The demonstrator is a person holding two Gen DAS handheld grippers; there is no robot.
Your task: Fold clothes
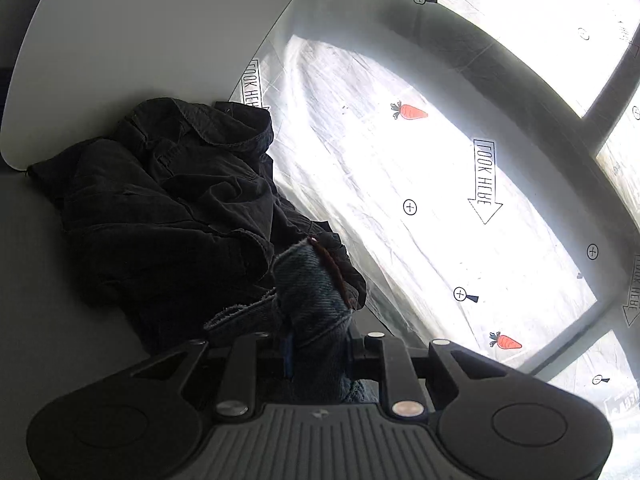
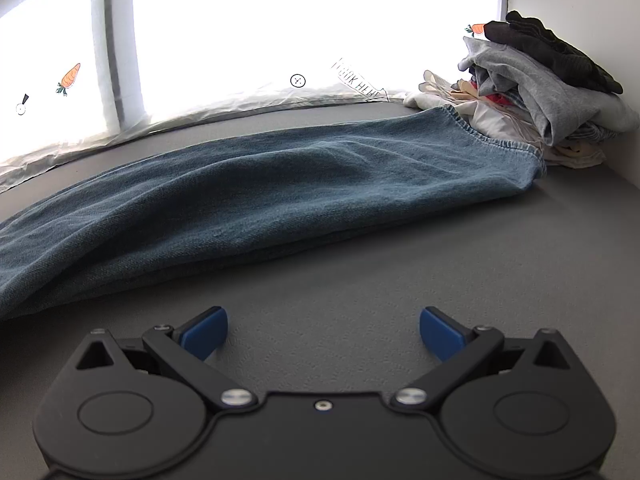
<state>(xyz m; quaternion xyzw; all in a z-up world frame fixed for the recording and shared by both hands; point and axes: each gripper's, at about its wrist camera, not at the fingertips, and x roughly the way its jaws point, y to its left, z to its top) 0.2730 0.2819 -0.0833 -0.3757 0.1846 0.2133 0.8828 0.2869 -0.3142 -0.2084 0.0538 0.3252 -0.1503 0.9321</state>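
Observation:
In the left wrist view my left gripper is shut on a bunched fold of blue denim with a frayed edge and a brown patch; the cloth hides the pads. Just beyond it a dark, crumpled garment lies heaped on the grey table. In the right wrist view a blue jeans leg stretches flat across the table from the left edge to its hem at the right. My right gripper hovers in front of that leg, open, with its blue pads wide apart and nothing between them.
A pile of grey, white and black clothes sits in the far right corner against a white wall. A white panel stands behind the dark garment. Bright windows covered by plastic sheeting with carrot and arrow stickers run along the table's far side.

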